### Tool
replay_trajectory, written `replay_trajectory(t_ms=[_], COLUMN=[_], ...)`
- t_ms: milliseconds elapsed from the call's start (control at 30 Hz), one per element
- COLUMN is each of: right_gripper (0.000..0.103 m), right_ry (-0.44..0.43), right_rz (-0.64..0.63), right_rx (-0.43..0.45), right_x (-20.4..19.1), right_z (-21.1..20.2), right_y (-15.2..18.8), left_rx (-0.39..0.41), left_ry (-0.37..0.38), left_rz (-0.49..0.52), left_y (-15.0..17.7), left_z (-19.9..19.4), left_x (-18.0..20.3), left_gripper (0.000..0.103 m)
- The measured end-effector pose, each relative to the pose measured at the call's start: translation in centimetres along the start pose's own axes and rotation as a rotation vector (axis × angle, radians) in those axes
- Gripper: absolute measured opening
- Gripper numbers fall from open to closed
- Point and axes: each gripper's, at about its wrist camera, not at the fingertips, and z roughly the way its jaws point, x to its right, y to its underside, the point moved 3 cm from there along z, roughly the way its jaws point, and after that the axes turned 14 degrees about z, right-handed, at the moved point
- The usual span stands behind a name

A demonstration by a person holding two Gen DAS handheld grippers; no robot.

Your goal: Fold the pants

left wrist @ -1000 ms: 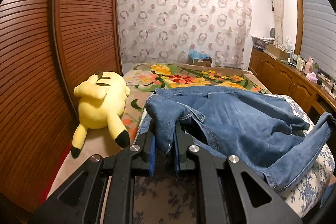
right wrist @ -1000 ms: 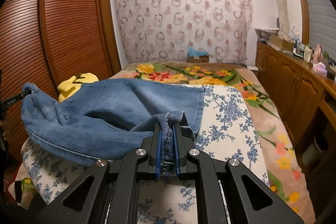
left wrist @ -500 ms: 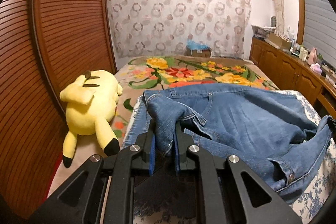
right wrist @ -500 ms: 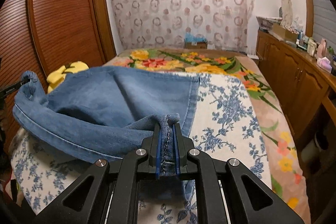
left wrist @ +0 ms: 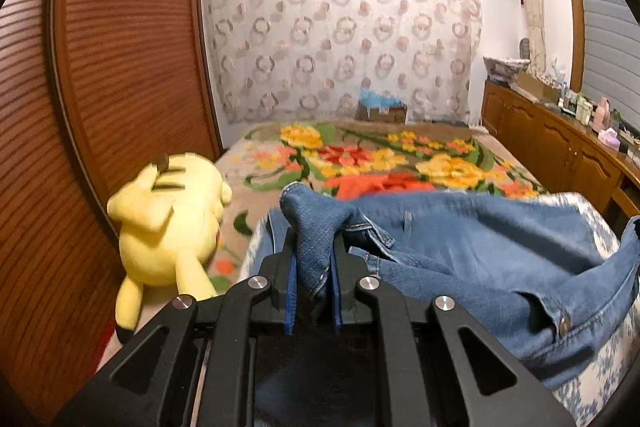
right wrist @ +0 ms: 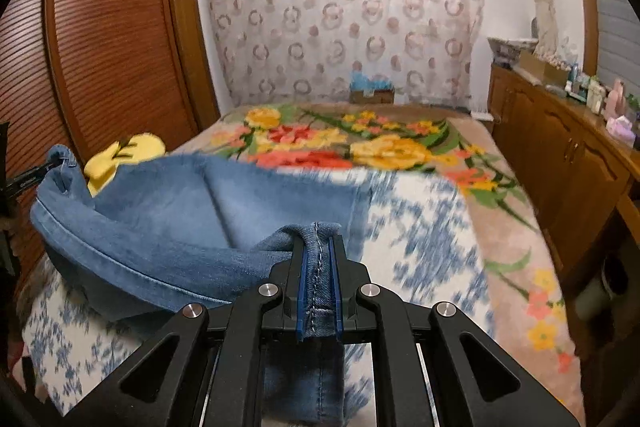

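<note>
Blue jeans [left wrist: 480,243] are held up over the bed by both claws.

At the left, a bunched corner of denim is pinched between the closed-in pads of the left gripper [left wrist: 313,269], beside the yellow plush toy [left wrist: 168,223]; the cloth is spread rightward from it across the blue-flowered sheet [right wrist: 420,227]. At the right, a stitched seam is clamped in the right gripper [right wrist: 319,267], with denim stretched away leftward and hanging below it.

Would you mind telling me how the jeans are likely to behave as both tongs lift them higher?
The jeans are probably floppy: the denim sags between the left tongs and right tongs. They likely feel fairly heavy, since the thick seamed cloth hangs taut. Slipping seems unlikely, with folded edges pinched in both.
</note>
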Motion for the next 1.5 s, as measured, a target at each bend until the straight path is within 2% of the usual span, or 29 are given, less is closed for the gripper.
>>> replay_trajectory(t_ms=[167, 233, 433, 533, 767, 867, 1000, 1067, 1133, 1233, 1300, 1367, 1400, 1433, 1500], right_gripper=[0.01, 0.01, 0.01, 0.01, 0.01, 0.01, 0.01, 0.01, 0.01, 0.026, 0.037, 0.045, 0.045, 0.045, 0.046], right_ry=[0.042, 0.066, 0.123, 0.128, 0.114, 0.129, 0.149, 0.152, 0.148, 0.165, 0.181, 0.187, 0.181, 0.171, 0.141], right_rz=[-0.021, -0.034, -0.07, -0.067, -0.032, -0.054, -0.05, -0.044, -0.027, -0.02, -0.013, -0.002, -0.001, -0.005, -0.013], right_rx=[0.037, 0.015, -0.091, -0.116, -0.053, -0.047, -0.077, -0.105, -0.116, -0.111, -0.089, -0.076, -0.073, -0.068, -0.066], right_x=[0.3, 0.4, 0.0, -0.2, 0.0, -0.2, 0.1, 0.1, 0.3, 0.2, 0.2, -0.1, -0.2, -0.4, -0.8], right_z=[1.2, 2.9, 7.9, 8.8, 7.9, 9.3, 11.9, 12.8, 12.9, 12.3, 11.5, 11.0, 11.1, 10.9, 10.9], right_y=[-2.7, -3.0, -1.4, -1.7, -5.1, -5.6, -5.1, -4.9, -4.9, -5.4, -6.1, -6.3, -6.3, -6.3, -5.8], left_rx=[0.032, 0.027, -0.048, -0.077, -0.062, -0.064, -0.084, -0.12, -0.149, -0.16, -0.149, -0.135, -0.129, -0.124, -0.101], left_ry=[-0.006, -0.011, 0.011, 0.011, 0.0, -0.002, 0.013, 0.021, 0.038, 0.049, 0.056, 0.062, 0.078, 0.093, 0.111], left_rz=[-0.001, 0.014, 0.02, 0.027, 0.026, 0.037, 0.044, 0.055, 0.069, 0.075, 0.065, 0.056, 0.049, 0.042, 0.037], left_y=[-3.1, -3.8, -2.9, -2.4, -3.9, -4.9, -5.4, -5.3, -5.0, -4.5, -4.2, -4.5, -4.7, -4.8, -5.2], left_z=[2.1, 3.5, 7.8, 8.8, 9.3, 10.2, 11.7, 12.5, 12.9, 12.4, 11.6, 11.0, 10.7, 10.5, 9.5], left_x=[-0.9, -0.6, 0.5, 0.7, -0.1, -0.2, -0.1, 0.3, 0.6, 0.9, 0.7, 0.5, 0.4, 0.3, 0.4], left_gripper=[0.014, 0.014, 0.014, 0.014, 0.014, 0.014, 0.014, 0.015, 0.019, 0.037, 0.053, 0.061, 0.07, 0.076, 0.079])
